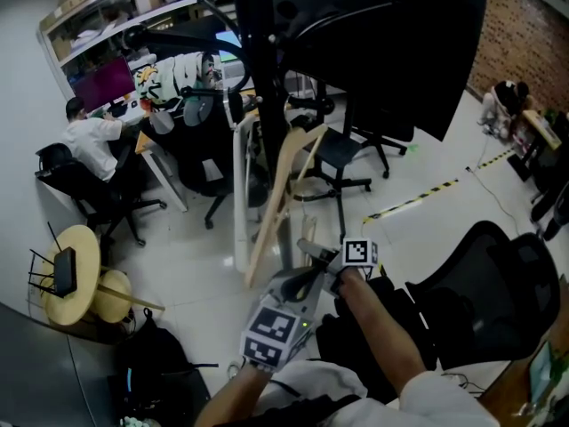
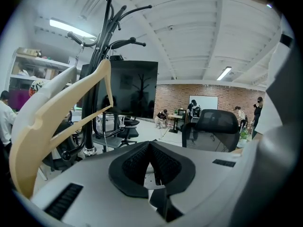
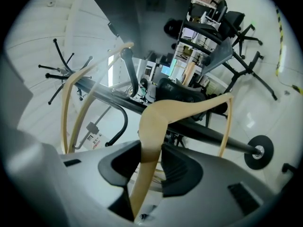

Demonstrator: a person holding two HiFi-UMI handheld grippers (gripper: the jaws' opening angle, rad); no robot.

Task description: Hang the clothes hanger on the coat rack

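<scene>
A pale wooden clothes hanger (image 1: pixel 281 194) stands tilted beside the black coat rack pole (image 1: pixel 254 78). My right gripper (image 1: pixel 313 251) is shut on one arm of the hanger (image 3: pixel 150 145); the wood runs between both pads. In the right gripper view the rack's pole (image 3: pixel 199 129) crosses behind the hanger, with its base disc (image 3: pixel 258 150) at the right. My left gripper (image 1: pixel 293 285) is just below and left of the right one, with its jaws shut and nothing between them (image 2: pixel 150 145). In the left gripper view the hanger (image 2: pixel 61 119) curves up at the left, in front of the rack's hooks (image 2: pixel 125 42).
A big dark screen (image 1: pixel 382 34) hangs over the rack. Black office chairs (image 1: pixel 480 283) stand at the right and behind the rack. At the left a person (image 1: pixel 89 136) sits at a desk, near a round wooden table (image 1: pixel 71 274). Striped tape (image 1: pixel 418 198) marks the floor.
</scene>
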